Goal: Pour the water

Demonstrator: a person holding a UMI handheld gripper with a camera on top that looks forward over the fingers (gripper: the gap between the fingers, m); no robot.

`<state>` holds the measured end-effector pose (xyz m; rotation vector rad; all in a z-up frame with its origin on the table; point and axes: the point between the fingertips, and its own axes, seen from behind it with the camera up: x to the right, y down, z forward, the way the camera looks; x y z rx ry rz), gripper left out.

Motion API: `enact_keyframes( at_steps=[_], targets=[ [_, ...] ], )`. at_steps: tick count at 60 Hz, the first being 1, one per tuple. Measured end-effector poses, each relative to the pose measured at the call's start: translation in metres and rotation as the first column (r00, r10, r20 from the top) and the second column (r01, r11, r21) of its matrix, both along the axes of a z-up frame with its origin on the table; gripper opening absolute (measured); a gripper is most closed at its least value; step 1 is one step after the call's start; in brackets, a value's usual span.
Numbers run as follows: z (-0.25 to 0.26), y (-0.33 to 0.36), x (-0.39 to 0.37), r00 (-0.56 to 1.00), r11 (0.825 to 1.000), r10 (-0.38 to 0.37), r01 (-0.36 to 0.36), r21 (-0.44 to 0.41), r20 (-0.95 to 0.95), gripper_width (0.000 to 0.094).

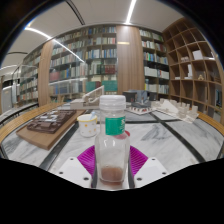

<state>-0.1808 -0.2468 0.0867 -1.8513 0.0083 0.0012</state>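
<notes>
Bottle [112, 140], just one, white-capped with a green label, stands upright between the gripper [113, 166]'s two purple pads [87, 158], which clasp its sides. One smaller white-lidded jar [88, 124] sits beyond on the marble table [170, 140], beside one wooden tray [48, 128].

Clear bottle [112, 140], white cap, green label; tool [112, 165] pads magenta.

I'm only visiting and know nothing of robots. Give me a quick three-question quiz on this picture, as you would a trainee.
1. True or false: the clear plastic bottle with a white cap and green label stands between the gripper's fingers.
2. What colour are the finger pads?
3. The wooden tray of dark items lies: A) left of the bottle, B) right of it.

Key: 1 true; 2 magenta; 3 A.
</notes>
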Motion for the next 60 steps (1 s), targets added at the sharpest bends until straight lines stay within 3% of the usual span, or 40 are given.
enact_keyframes(
  at_steps=[7, 14, 21, 27, 35, 42, 46, 53, 60],
  targets=[
    [0.027, 0.028, 0.069, 0.988, 0.994, -0.101, 0.097, 0.042, 0.120, 0.0422],
    [0.061, 0.078, 0.136, 0.921, 0.977, -0.213, 0.192, 0.097, 0.326, 0.0421],
    [0.122, 0.131, 0.176, 0.779, 0.958, -0.283, 0.202, 0.202, 0.559, 0.0419],
    [0.179, 0.182, 0.166, 0.580, 0.947, -0.309, 0.116, 0.300, 0.753, 0.0420],
    [0.225, 0.225, 0.100, 0.228, 0.938, -0.303, -0.099, 0.332, 0.925, 0.0417],
    [0.220, 0.250, 0.026, -0.094, 0.918, -0.300, -0.298, 0.261, 0.949, 0.0420],
    [0.200, 0.260, -0.009, -0.255, 0.906, -0.302, -0.377, 0.193, 0.919, 0.0418],
    [0.157, 0.273, -0.046, -0.499, 0.904, -0.287, -0.423, 0.060, 0.818, 0.0418],
    [0.123, 0.278, -0.063, -0.605, 0.894, -0.289, -0.448, -0.018, 0.742, 0.0417]
  ],
)
